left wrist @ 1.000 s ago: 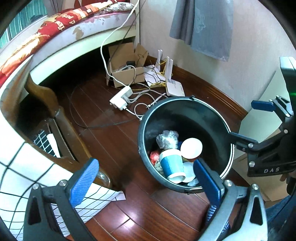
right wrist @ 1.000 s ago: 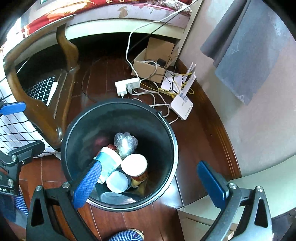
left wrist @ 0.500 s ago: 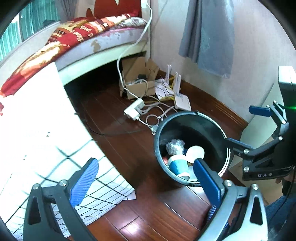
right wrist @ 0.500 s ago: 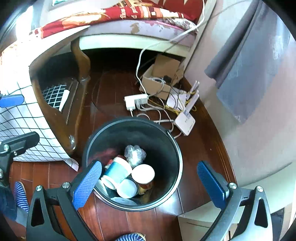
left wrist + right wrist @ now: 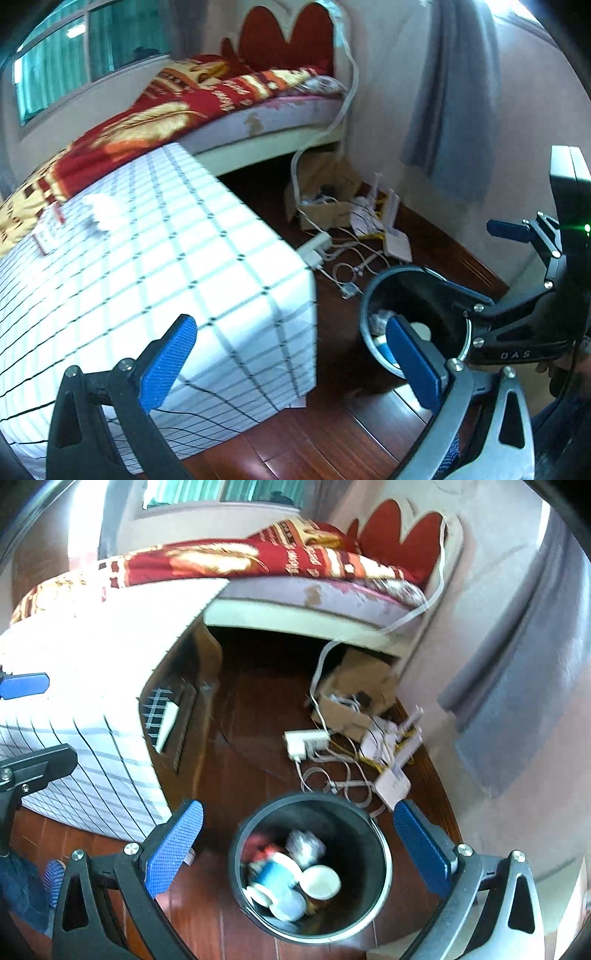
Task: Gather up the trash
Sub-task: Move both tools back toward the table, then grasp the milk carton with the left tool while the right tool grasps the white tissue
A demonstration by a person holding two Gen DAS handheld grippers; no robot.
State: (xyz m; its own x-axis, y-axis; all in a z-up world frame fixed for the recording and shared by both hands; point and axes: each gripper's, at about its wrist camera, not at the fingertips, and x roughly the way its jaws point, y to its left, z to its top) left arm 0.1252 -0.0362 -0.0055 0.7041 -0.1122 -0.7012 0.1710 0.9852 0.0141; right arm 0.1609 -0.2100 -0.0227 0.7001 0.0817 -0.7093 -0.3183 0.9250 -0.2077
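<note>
Judging from the black trash bin (image 5: 308, 867) on the wooden floor (image 5: 255, 716), already holding a blue paper cup (image 5: 275, 877), a white-lidded cup (image 5: 320, 881) and a crumpled clear wrapper (image 5: 306, 843), the step in hand looks like going for the next piece of rubbish, and the likeliest candidate is the crumpled white paper (image 5: 101, 212) lying on the checked cloth of the desk (image 5: 155, 280), well apart from the bin. To do it well, bring one gripper over the desk top with its jaws kept wide, come down on the paper squarely so both pads catch the crumple and not the cloth, and lift clear before swinging across to the bin; snagging the cloth would drag whatever else lies on it. Both tools are empty: the left gripper (image 5: 291, 365) has its jaws spread wide with nothing between them, and the right gripper (image 5: 299, 843) is equally wide open, framing the bin from above and holding nothing. Only the left view shows the desk top, with the white paper and some reddish flat items near it that are too blurred to name, while it sees just a slice of the bin past its own right finger, and the right gripper beside it. Only the right view looks straight down into the bin and shows its contents, as well as the desk's open wooden side. Both views take in the bed (image 5: 207, 107), the cardboard box (image 5: 354, 694), the power strip (image 5: 304, 740) and tangled cables beyond the bin.
</note>
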